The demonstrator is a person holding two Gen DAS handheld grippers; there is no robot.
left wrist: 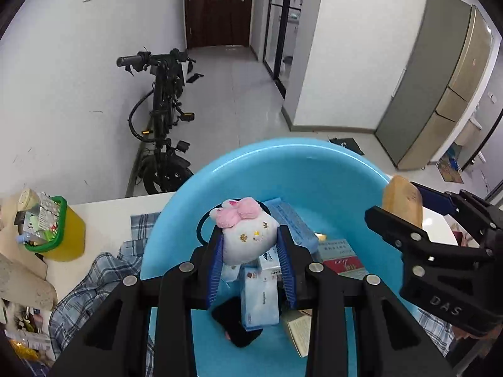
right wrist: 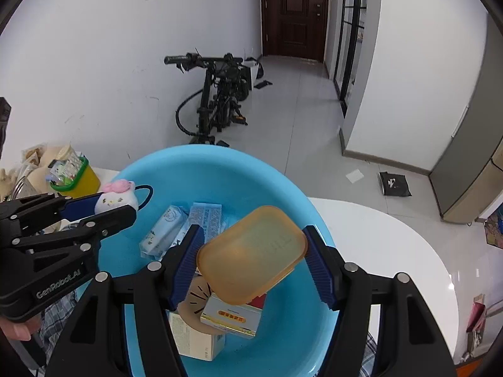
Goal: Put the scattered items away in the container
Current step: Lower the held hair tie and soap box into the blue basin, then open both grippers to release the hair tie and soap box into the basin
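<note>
The left gripper (left wrist: pixel 251 251) pinches a white plush toy with a pink bow (left wrist: pixel 243 232) over the blue basin (left wrist: pixel 283 163). The right gripper (right wrist: pixel 251 257) clamps an amber soap box (right wrist: pixel 251 254) above the boxes (right wrist: pixel 229 314) and tissue packs (right wrist: pixel 163 232) lying inside. Beyond stands a folding bicycle (left wrist: pixel 163 119).

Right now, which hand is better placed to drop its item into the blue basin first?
Right. Its orange soap box hangs over the basin's middle; the left's plush toy is near the rim.
</note>
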